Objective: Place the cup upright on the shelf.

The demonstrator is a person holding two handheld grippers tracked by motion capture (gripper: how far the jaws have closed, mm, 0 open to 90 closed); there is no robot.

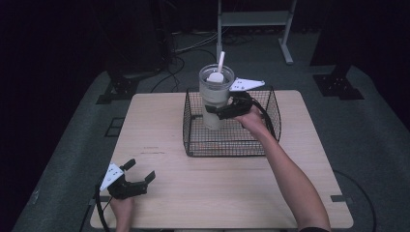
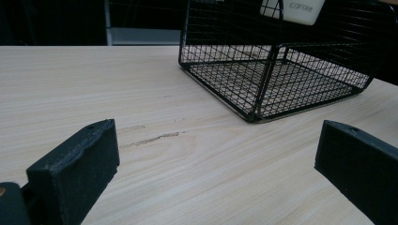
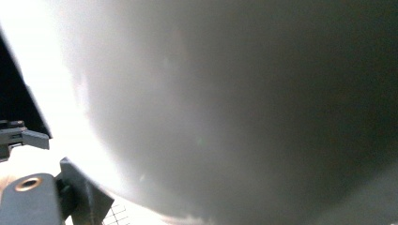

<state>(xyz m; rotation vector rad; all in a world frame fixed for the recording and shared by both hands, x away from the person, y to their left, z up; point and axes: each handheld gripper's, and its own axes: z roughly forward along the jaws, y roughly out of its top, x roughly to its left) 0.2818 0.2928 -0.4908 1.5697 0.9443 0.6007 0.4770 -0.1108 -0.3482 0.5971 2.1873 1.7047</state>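
In the upper middle of the high view, the right gripper (image 1: 218, 114) pinches the side of a tall pale cup (image 1: 214, 99) with a straw (image 1: 221, 60) through its lid, holding it upright within the black wire basket (image 1: 270, 126), which holds nothing else. The cup's bottom appears raised off the mesh floor. At the lower left, the left gripper (image 1: 140, 170) rests over the wooden table (image 1: 212, 188) with its jaws spread wide, well apart from the basket.

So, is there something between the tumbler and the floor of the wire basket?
Nothing visible. The right gripper holds the tumbler over the wire basket, and the basket floor below looks bare in the left gripper view.
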